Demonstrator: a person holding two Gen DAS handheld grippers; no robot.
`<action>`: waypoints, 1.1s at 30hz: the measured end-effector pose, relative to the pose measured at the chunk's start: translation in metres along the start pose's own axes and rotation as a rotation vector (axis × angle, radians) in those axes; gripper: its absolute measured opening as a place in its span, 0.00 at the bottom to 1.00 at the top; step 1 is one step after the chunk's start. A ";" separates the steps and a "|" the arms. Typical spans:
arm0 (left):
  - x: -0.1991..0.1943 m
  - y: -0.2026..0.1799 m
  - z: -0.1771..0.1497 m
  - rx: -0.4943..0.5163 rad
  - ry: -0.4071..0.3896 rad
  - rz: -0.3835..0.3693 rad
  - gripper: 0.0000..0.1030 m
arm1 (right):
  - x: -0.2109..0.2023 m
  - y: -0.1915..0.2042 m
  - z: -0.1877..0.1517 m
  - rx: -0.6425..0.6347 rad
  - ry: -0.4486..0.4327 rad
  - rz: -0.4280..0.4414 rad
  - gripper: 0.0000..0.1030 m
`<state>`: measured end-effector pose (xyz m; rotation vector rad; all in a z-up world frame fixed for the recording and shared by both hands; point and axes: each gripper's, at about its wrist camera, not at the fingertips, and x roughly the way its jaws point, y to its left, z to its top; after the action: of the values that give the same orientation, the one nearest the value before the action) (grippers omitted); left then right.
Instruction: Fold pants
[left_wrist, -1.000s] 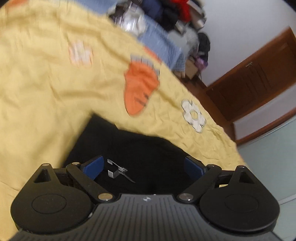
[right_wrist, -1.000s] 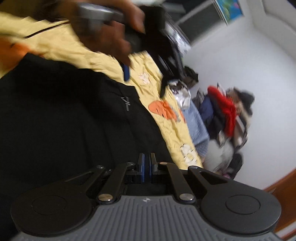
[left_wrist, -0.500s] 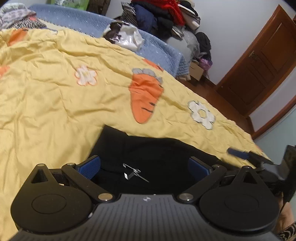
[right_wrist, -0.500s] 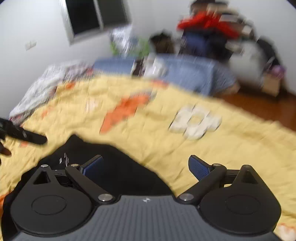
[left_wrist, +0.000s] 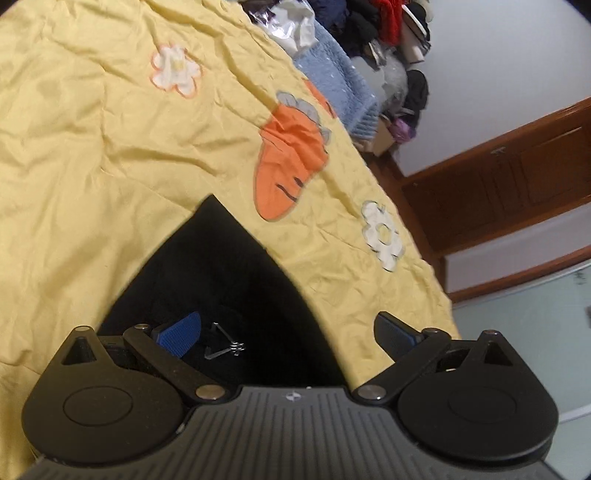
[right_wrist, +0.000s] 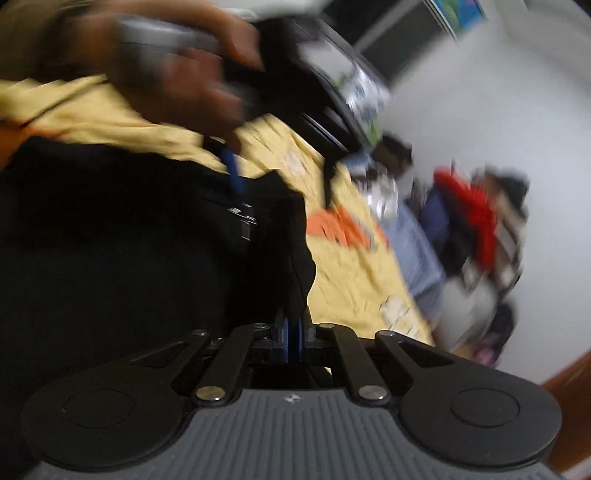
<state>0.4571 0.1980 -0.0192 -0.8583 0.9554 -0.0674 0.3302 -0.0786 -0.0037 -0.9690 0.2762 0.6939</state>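
- The black pants (left_wrist: 225, 291) lie on a yellow quilt (left_wrist: 92, 155), one corner pointing toward the orange carrot (left_wrist: 290, 162) printed on it.
- A metal zipper pull (left_wrist: 225, 345) lies on the pants, on the near side from the carrot.
- The left gripper (left_wrist: 286, 334) hangs over the pants with its jaws wide and closing a little; only cloth lies below the gap, and the pads press on nothing. Its left pad is just beside the zipper pull, its right one over the quilt at the pants' edge.
- The right gripper (right_wrist: 291, 330) has its jaws together at the pants' edge; the blurred view does not show whether cloth is pinched.
- In that view a hand (right_wrist: 177, 74) holds the left gripper above the pants, beyond the zipper pull.
- Past the carrot lie a blue blanket (left_wrist: 340, 85) and a heap of clothes (left_wrist: 384, 26).
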 end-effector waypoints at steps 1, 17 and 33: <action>0.001 0.002 -0.002 -0.015 0.018 0.002 0.89 | -0.003 0.007 0.000 -0.019 0.000 -0.007 0.04; -0.123 0.034 -0.159 0.346 -0.024 0.155 0.07 | -0.061 0.078 -0.009 0.058 0.038 0.104 0.04; -0.139 0.028 -0.225 0.591 -0.175 0.423 0.37 | -0.096 0.104 -0.011 0.199 0.044 0.061 0.09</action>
<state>0.1990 0.1360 -0.0056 -0.1077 0.8675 0.0860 0.1910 -0.0884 -0.0301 -0.7893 0.4074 0.6874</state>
